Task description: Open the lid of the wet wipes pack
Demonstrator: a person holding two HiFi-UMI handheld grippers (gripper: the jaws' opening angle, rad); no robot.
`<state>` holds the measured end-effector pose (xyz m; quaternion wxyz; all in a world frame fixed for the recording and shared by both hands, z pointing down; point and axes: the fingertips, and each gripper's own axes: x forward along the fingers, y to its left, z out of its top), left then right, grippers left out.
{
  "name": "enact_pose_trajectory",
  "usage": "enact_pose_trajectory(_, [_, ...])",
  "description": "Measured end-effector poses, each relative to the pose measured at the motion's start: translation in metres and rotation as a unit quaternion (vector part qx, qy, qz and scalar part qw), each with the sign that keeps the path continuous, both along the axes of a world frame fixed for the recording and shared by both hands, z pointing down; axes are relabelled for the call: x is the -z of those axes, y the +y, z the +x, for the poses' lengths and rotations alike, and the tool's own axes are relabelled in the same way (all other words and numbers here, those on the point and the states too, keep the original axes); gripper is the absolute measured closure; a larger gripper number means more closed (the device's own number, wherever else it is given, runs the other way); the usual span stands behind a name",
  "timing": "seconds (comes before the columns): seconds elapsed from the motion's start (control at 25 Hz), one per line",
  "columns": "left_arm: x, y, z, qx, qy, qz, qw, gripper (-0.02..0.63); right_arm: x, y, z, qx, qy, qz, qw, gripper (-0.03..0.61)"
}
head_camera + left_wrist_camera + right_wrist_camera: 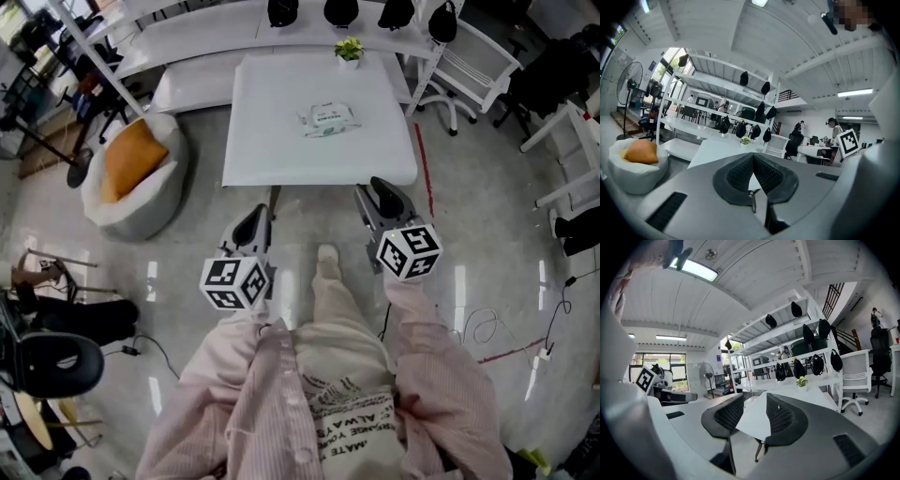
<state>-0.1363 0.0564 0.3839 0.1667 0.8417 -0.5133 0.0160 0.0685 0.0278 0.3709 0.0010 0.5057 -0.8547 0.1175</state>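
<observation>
The left gripper (753,155) has its fingers (739,176) closed: the ribbed pads meet at their far tips with nothing between them, leaving only a small wedge of gap nearer the camera. The right gripper (755,395) has its fingers (781,416) narrowly apart and empty. A corner of the white table (272,141) shows through the gap.

In the head view both grippers are held short of the table's near edge, over the floor. The wet wipes pack (328,119) lies flat on the tabletop, well ahead of both pairs of fingers and touching neither. It sits in the lane between them, ahead and to the right of the left fingers and ahead and a little to the left of the right fingers. Its lid is too small to tell whether it is open or shut.

Beyond the pack, at the table's far edge, a small white pot (350,62) holds a green plant (349,46). Off to the left of the left fingers, a pale bean bag (141,217) on the floor cradles an orange cushion (131,159) in its hollow.
</observation>
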Motion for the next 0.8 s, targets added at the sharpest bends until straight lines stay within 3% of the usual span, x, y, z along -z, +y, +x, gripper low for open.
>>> enact_pose_trajectory(0.44, [-0.024,-0.129,0.022,0.011,0.01,-0.051,0.9986,0.614,-0.025,-0.143,0.005,0.041,0.026,-0.039,0.998,0.459])
enact_pose_trajectory(0.8, [-0.05,-0.207,0.035,0.024,0.02,-0.087,0.9957,0.614,-0.057,-0.229,0.008,0.078,0.054,-0.067,0.993,0.459])
